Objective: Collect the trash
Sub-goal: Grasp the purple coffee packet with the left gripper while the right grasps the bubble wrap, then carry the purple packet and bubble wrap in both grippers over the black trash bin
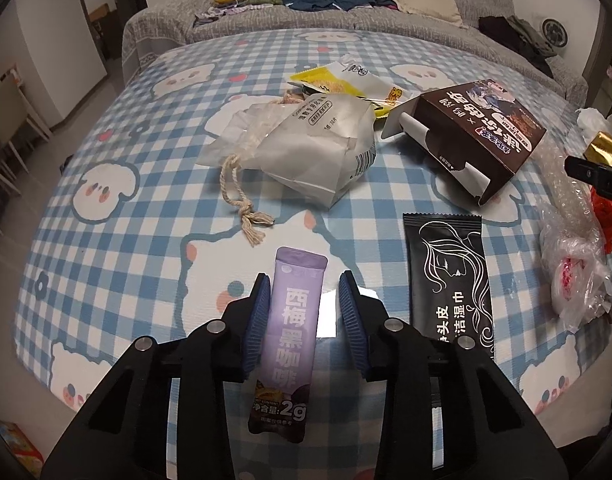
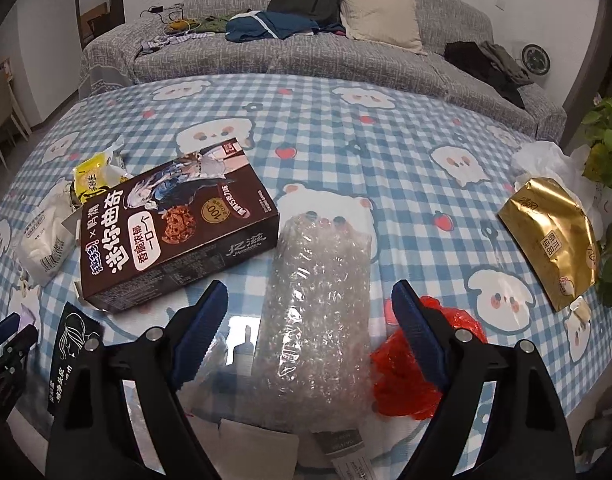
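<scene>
Trash lies scattered over a table under a blue-checked cloth (image 2: pixel 405 128): largest is a brown cookie box (image 2: pixel 178 220) lying flat left of centre, then a bubble-wrap bag (image 2: pixel 317 300) just right of it, a white paper bag (image 1: pixel 321 152) with a rope cord beyond the box, a gold pouch (image 2: pixel 549 240) well apart at the right edge, a black wipe packet (image 1: pixel 449 264), red plastic (image 2: pixel 409 376) and a purple coffee sachet (image 1: pixel 290 328). The right gripper (image 2: pixel 309 320) stands wide apart astride the bubble-wrap bag, pads not seen pressing it. The left gripper (image 1: pixel 304 316) straddles the sachet; its left pad lies against the sachet's edge, its right pad clear of it.
</scene>
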### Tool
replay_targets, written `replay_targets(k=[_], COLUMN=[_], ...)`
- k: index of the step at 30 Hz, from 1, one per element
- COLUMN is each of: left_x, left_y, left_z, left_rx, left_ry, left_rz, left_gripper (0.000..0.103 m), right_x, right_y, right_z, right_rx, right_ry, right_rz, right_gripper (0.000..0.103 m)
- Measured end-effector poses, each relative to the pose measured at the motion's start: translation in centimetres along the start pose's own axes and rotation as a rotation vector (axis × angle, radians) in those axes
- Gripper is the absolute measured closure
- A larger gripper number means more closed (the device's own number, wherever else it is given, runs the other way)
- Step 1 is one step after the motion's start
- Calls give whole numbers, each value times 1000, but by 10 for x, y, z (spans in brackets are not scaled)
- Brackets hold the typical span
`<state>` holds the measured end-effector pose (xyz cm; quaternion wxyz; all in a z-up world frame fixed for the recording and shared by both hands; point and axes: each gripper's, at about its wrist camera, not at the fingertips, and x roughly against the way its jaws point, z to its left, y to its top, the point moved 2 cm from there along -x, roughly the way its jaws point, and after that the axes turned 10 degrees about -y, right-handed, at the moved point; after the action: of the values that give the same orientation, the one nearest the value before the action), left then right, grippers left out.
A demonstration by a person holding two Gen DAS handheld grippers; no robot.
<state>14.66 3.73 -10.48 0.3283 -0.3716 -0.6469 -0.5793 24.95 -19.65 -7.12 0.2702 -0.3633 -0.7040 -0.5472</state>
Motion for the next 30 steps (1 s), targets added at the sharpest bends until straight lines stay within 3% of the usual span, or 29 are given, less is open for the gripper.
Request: replay_targets(k=[2,6,8,10,13,30], left_x=[1,1,1,1,1,-4], left_y=[-1,-1,-1,-1,1,13], left_z=[0,-1,-1,-1,-2,-9], left_rx=[1,-2,-5,-3,2,14], left_ry=[2,0,1,-1,-17,-37], left_rz=[4,12,13,16,21,27], left_gripper=[76,77,78,79,79,80], right_x=[-9,-26,-29,-27,-25,-10], right_y=[-1,-6,-7,-6,-5,3], right_z=[3,9,10,11,10,-1], right_rx=[-1,8,13,7,-6,-41], right_ry=[3,10,8,30,60,74], right_rz=[38,115,123,123,128,92], right_gripper=[29,50,56,72,82,87])
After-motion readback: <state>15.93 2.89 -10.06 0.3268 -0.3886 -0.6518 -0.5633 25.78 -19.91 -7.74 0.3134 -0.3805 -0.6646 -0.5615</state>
